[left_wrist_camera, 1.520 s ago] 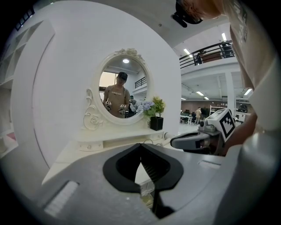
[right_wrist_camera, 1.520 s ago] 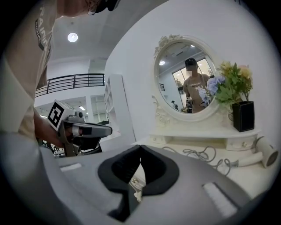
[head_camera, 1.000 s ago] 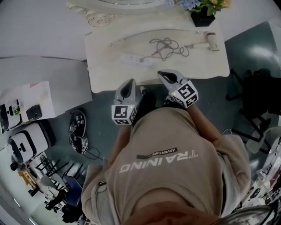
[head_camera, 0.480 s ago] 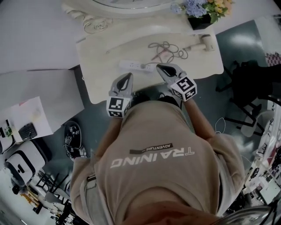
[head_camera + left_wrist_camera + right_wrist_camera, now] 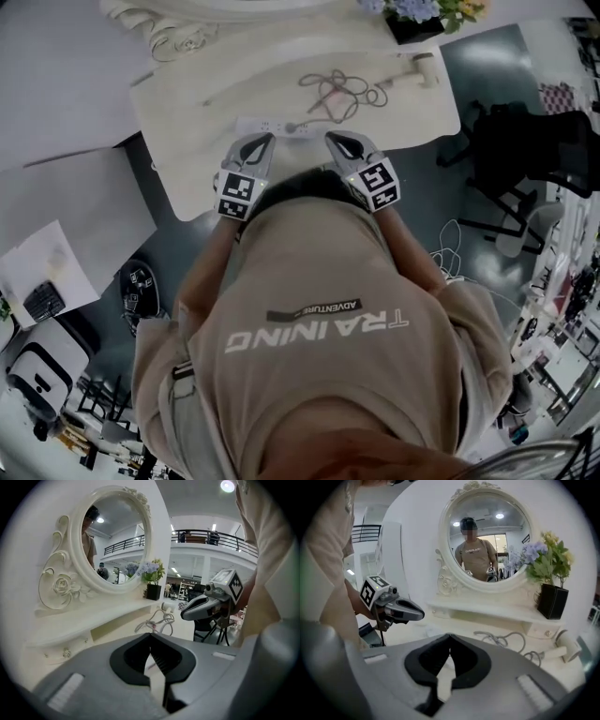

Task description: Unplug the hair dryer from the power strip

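A white power strip (image 5: 281,126) lies near the front of the cream vanity table (image 5: 178,103), with a plug in it. A grey cord (image 5: 336,92) runs from it in a loose tangle to the pale hair dryer (image 5: 416,73) at the back right. My left gripper (image 5: 265,140) is shut and empty, its tip just short of the strip's left part. My right gripper (image 5: 332,139) is also shut and empty, close to the strip's right end. The left gripper view shows the cord (image 5: 159,620) ahead and the right gripper (image 5: 185,616) beside it.
An oval mirror (image 5: 487,538) in an ornate frame stands at the table's back. A black pot of flowers (image 5: 552,602) sits at the back right. An office chair (image 5: 525,150) stands to the right of the table, and a white desk (image 5: 66,206) to the left.
Both grippers have moved forward from in front of the table edge to just over it, beside the power strip. Both stayed shut.
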`<act>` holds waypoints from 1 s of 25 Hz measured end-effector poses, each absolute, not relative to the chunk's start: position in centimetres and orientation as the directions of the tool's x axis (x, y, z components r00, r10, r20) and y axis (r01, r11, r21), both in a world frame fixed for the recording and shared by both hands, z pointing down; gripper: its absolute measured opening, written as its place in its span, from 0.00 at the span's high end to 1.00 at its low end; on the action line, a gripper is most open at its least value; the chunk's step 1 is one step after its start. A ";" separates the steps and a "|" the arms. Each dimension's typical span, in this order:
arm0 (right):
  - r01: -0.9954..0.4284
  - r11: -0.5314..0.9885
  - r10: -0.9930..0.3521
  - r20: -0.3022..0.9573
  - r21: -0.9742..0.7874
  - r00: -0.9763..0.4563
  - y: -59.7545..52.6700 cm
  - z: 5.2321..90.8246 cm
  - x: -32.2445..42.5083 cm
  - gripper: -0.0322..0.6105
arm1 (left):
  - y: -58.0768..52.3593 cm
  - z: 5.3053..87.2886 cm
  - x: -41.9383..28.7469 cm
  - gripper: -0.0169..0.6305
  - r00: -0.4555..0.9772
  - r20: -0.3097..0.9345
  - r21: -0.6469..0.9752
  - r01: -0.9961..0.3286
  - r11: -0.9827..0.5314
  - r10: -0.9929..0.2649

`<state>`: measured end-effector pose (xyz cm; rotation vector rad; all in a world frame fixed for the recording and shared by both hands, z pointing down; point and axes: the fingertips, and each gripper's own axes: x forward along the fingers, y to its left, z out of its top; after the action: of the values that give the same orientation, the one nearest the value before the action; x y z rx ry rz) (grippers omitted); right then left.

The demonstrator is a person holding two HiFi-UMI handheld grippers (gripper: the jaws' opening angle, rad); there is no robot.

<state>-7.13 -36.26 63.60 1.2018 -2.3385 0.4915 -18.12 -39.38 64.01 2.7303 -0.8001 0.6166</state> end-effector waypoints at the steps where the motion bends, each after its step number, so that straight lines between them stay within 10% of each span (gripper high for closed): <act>1: -0.823 0.562 -0.658 0.560 -0.080 -0.504 -36.4 64.1 -7.1 0.95 | -39.4 64.3 -17.7 0.96 0.765 0.464 0.096 -0.545 -0.833 -0.447; 25: -0.577 0.814 -0.353 0.737 -0.063 -0.577 -37.0 73.6 -9.4 0.95 | -40.0 71.6 -9.8 0.81 0.649 0.698 -0.014 -0.411 -0.912 -0.304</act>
<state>-9.41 -36.96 73.56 0.6799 -2.2396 0.3831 -9.80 -39.96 71.61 2.7189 -0.5929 1.1104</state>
